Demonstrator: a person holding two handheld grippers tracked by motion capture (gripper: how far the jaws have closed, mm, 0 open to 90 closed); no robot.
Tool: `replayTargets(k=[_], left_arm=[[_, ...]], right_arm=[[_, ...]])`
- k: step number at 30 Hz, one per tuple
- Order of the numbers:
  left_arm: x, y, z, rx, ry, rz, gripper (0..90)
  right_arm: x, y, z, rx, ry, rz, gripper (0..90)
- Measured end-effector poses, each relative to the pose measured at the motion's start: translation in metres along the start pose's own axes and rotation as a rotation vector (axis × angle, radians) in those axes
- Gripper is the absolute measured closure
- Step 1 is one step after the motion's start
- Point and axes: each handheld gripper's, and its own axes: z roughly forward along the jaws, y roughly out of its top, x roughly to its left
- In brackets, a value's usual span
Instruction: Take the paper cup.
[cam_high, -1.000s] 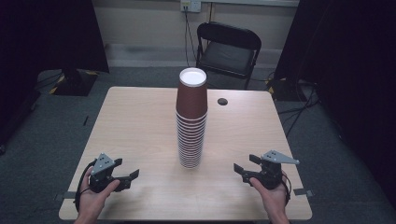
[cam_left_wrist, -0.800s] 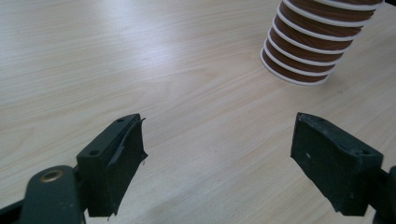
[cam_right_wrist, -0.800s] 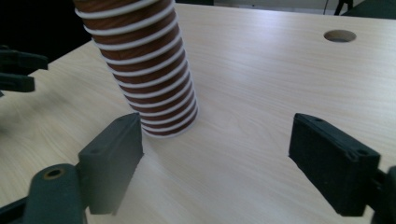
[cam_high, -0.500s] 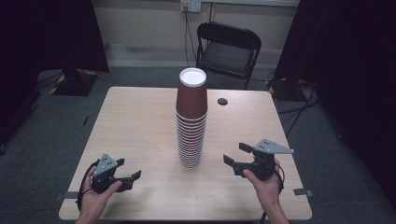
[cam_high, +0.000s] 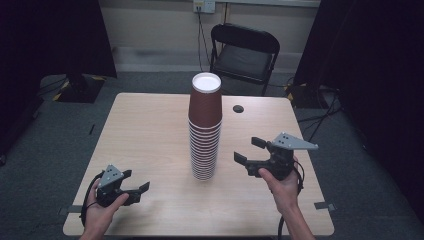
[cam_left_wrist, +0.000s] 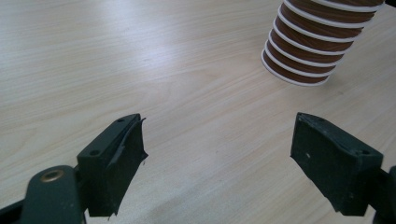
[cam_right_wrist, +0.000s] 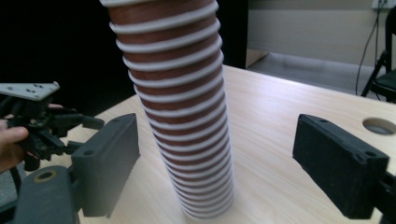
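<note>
A tall stack of brown paper cups (cam_high: 205, 127) with white rims stands upside down near the middle of the wooden table (cam_high: 145, 130). My right gripper (cam_high: 251, 150) hangs open just right of the stack, raised off the table, jaws pointing at it. In the right gripper view the stack of cups (cam_right_wrist: 180, 107) rises between and beyond the wide-apart jaws. My left gripper (cam_high: 136, 181) rests open near the table's front left. In the left gripper view the bottom of the stack of cups (cam_left_wrist: 310, 51) shows at the upper right, with bare table between the jaws.
A round cable hole (cam_high: 238, 108) sits in the table behind the stack. A black folding chair (cam_high: 243, 50) stands beyond the far edge. Dark curtains flank the room. The left gripper (cam_right_wrist: 42, 122) and its hand show at the left of the right gripper view.
My right gripper has lifted and moved left toward the cup stack. The left gripper has stayed in place.
</note>
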Motion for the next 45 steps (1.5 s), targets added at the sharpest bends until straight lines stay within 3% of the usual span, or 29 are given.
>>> replayTargets(k=[21,30,41,45], left_arm=[[0.001,-0.001,0.000,0.006,-0.004,-0.002,17.6],[0.001,-0.001,0.000,0.008,-0.005,-0.005,17.7],[0.001,-0.001,0.000,0.009,-0.012,-0.008,18.1],[0.001,-0.001,0.000,0.011,-0.013,-0.006,18.1]], right_arm=[[0.021,0.049,0.003,-0.063,0.093,-0.068,13.5],[0.030,0.072,0.009,-0.093,0.110,-0.111,13.2],[0.034,0.093,0.020,-0.119,0.131,-0.119,13.3],[0.033,0.104,0.023,-0.144,0.119,-0.122,13.3]])
